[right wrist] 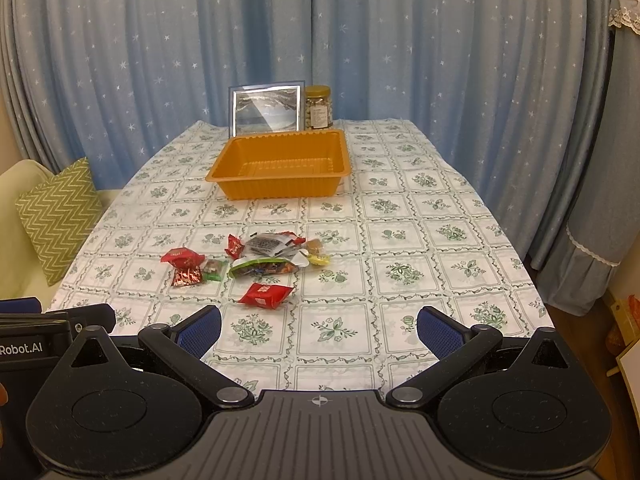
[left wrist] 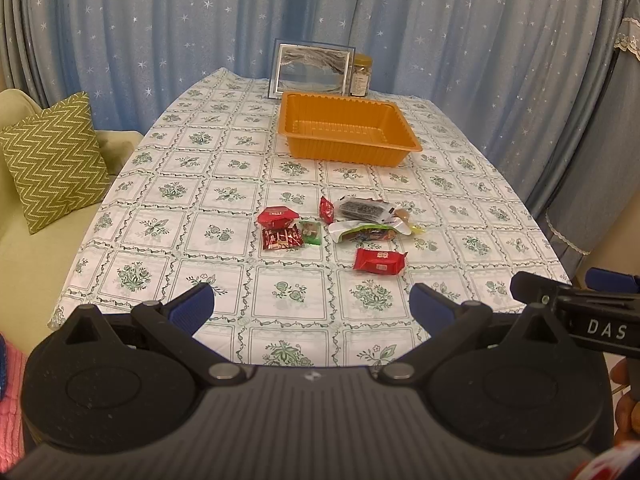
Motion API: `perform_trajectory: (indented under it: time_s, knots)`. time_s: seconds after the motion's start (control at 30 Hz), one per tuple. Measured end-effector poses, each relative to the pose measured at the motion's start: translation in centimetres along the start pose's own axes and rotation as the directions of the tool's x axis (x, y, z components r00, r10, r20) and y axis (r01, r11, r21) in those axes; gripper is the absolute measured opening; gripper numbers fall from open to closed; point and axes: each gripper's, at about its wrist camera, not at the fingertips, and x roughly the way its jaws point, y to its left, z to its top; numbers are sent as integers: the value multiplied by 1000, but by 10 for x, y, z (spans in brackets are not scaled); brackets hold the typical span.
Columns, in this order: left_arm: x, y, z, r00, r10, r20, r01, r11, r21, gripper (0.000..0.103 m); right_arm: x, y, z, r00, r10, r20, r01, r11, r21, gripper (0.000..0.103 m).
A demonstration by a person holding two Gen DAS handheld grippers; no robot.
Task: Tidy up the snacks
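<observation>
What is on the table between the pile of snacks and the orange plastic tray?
Nothing: only bare flowered tablecloth lies between the snack pile and orange plastic tray, in both views.

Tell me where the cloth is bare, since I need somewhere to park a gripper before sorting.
Bare cloth lies between the loose snack wrappers and the orange plastic tray, along the patterned tablecloth right of the wrappers, and in front of the red foil packet toward the open left gripper and open right gripper. The wrapper cluster itself is crowded.
</observation>
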Motion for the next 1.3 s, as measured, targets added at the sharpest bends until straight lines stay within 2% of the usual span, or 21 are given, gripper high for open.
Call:
perform_trajectory:
  time_s: [1.3]
  knots:
    - [4, 5, 0, 1000, 4, -2, -4, 1000, -9, 103, 3, -4, 1, 1000, 1, 18, -1, 1000, 26, 103]
